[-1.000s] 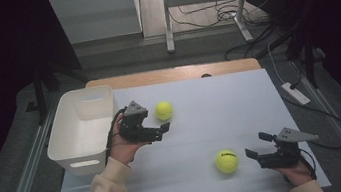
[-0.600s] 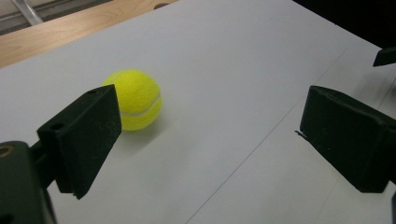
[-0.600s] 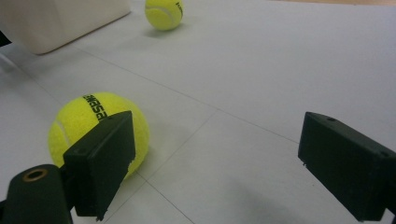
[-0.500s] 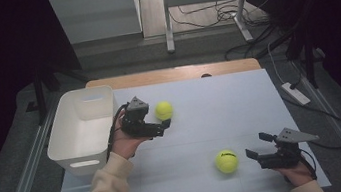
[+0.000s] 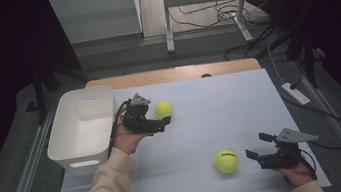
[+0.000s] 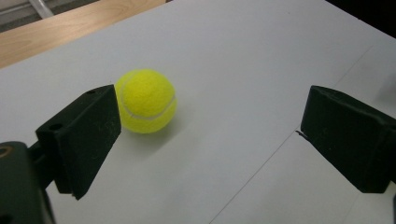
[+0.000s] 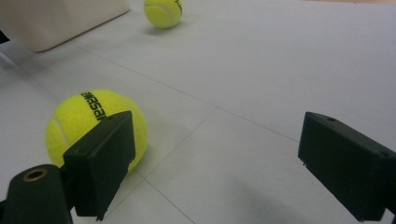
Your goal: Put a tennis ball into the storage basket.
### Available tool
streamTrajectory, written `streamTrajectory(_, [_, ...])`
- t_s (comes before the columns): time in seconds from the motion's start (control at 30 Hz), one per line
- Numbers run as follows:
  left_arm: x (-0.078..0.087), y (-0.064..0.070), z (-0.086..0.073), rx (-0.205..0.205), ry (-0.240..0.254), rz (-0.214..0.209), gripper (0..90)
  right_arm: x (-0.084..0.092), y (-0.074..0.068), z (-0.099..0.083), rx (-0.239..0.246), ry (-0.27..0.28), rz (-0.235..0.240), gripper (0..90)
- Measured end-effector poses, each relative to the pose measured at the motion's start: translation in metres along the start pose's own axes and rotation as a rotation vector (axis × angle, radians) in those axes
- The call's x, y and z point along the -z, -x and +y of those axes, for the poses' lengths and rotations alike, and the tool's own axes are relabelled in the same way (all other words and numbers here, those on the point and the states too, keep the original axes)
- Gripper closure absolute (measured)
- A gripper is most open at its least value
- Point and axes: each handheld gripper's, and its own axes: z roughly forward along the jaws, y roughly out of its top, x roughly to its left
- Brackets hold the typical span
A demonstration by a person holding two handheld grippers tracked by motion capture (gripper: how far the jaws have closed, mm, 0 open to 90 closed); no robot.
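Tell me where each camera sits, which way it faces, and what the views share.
High view: fixed above the person's side, looking forward and down on the table; both forearms enter from the bottom, with the left gripper by the far tennis ball and white bin, and the right gripper by the near tennis ball.
Left gripper view: rides the left gripper, looking along its open jaws at the far ball.
Right gripper view: rides the right gripper, open jaws, near ball at its left jaw.
Shared: the right gripper view and high view both show the two balls and the bin.
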Motion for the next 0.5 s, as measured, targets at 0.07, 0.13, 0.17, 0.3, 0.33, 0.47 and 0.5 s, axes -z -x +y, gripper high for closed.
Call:
streamTrajectory(0.07, [-0.004,-0.002,0.002,0.003,-0.013,0.01,6.1,0.0,0.0,0.0,0.0,0.0,0.0,11.0])
streamTrajectory(0.13, [-0.006,-0.004,0.003,0.007,-0.014,0.015,6.0,0.0,0.0,0.0,0.0,-0.001,0.0,11.1])
streamTrajectory(0.17, [-0.008,-0.004,0.004,0.009,-0.014,0.018,6.1,0.0,0.0,0.0,-0.001,-0.003,-0.001,11.0])
streamTrajectory(0.3, [-0.013,-0.006,0.006,0.009,-0.019,0.031,6.1,0.001,0.001,-0.001,-0.003,-0.002,-0.003,11.1])
streamTrajectory(0.33, [-0.015,-0.006,0.007,0.008,-0.022,0.035,6.2,0.001,0.001,-0.001,-0.005,-0.002,-0.005,11.1])
streamTrajectory(0.47, [-0.019,-0.005,0.009,-0.002,-0.017,0.045,6.5,0.001,0.002,-0.001,-0.002,-0.003,-0.004,11.0])
streamTrajectory(0.5, [-0.021,-0.005,0.01,-0.003,-0.019,0.045,6.6,0.0,0.002,-0.001,-0.001,-0.005,-0.003,11.1])
